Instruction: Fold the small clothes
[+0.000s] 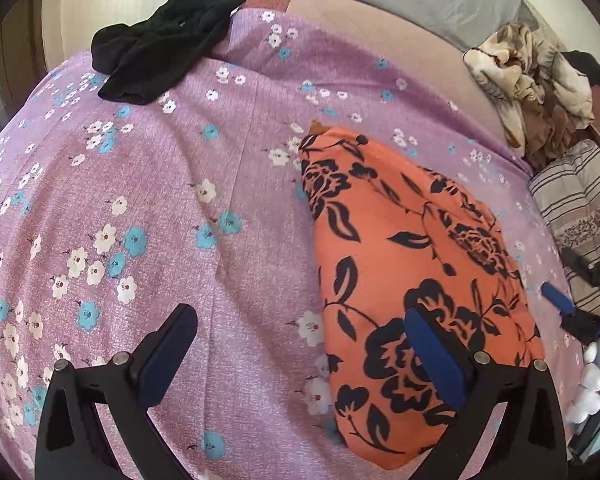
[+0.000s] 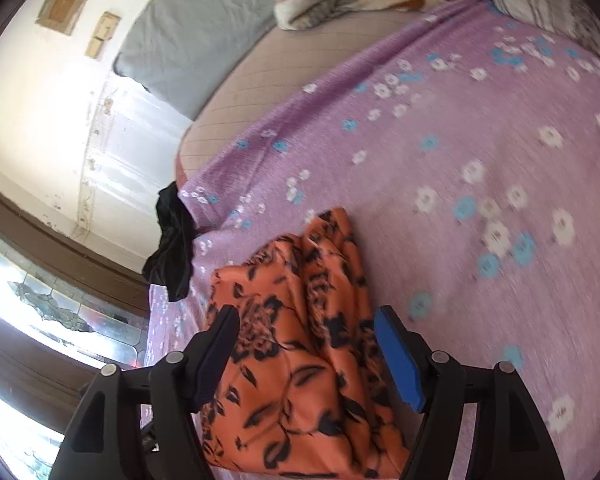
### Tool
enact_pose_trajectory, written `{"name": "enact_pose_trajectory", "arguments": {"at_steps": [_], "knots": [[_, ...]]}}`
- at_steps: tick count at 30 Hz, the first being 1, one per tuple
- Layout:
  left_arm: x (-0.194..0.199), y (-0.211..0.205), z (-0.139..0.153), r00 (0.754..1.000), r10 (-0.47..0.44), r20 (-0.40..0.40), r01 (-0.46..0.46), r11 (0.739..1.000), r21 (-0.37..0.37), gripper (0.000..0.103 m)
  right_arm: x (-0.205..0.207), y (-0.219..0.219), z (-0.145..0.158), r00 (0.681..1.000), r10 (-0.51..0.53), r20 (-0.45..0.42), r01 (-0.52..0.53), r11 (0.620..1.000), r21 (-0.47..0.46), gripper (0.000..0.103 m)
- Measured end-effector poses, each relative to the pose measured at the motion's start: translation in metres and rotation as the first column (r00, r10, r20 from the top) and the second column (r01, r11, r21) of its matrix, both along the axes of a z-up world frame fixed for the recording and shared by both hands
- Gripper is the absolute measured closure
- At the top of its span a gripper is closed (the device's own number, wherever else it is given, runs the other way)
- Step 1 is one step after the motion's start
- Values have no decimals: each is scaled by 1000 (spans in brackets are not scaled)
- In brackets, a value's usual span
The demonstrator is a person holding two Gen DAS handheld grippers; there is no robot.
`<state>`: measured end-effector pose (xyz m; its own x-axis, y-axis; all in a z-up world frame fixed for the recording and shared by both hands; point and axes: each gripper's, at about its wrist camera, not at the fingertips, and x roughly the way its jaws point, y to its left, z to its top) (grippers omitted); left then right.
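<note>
While your left gripper [image 1: 300, 356] and right gripper [image 2: 306, 354] hover with jaws spread, holding nothing, the orange garment [image 1: 412, 280] lies folded on the sheet [image 1: 160, 200], seemingly released.

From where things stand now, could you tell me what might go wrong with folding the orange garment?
Both grippers, left and right, are open, so the orange floral garment is unheld and looks slippery; its fold may slide apart. Closing carelessly could pinch the purple bedsheet along with it. The right wrist view is blurred, so aim may suffer.
</note>
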<state>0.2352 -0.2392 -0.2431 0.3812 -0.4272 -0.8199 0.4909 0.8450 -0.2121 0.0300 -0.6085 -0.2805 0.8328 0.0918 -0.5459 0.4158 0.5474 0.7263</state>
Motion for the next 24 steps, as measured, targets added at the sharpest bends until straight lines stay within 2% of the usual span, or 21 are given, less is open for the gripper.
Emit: {"name": "enact_pose_trajectory", "arguments": {"at_steps": [7,10,16,22,24], "knots": [[-3,-13,-4,999,-30,13,30,999,30,0,32,3,-37,993,117,-20,-114,988,100,29],[-3,-16,-3,999,-34,19,34,999,29,0,42,6,-43,989,145,-33,-141,985,98,29],[-1,-21,-4,999,-35,31,35,999,28,0,42,-5,-50,990,141,-12,-138,981,138,28],[-1,-27,-2,998,-44,46,42,999,31,0,41,-15,-47,992,127,-19,-124,985,116,28],[-1,-28,-2,998,-50,49,48,998,31,0,44,-14,-53,990,142,-25,-138,981,136,28]]}}
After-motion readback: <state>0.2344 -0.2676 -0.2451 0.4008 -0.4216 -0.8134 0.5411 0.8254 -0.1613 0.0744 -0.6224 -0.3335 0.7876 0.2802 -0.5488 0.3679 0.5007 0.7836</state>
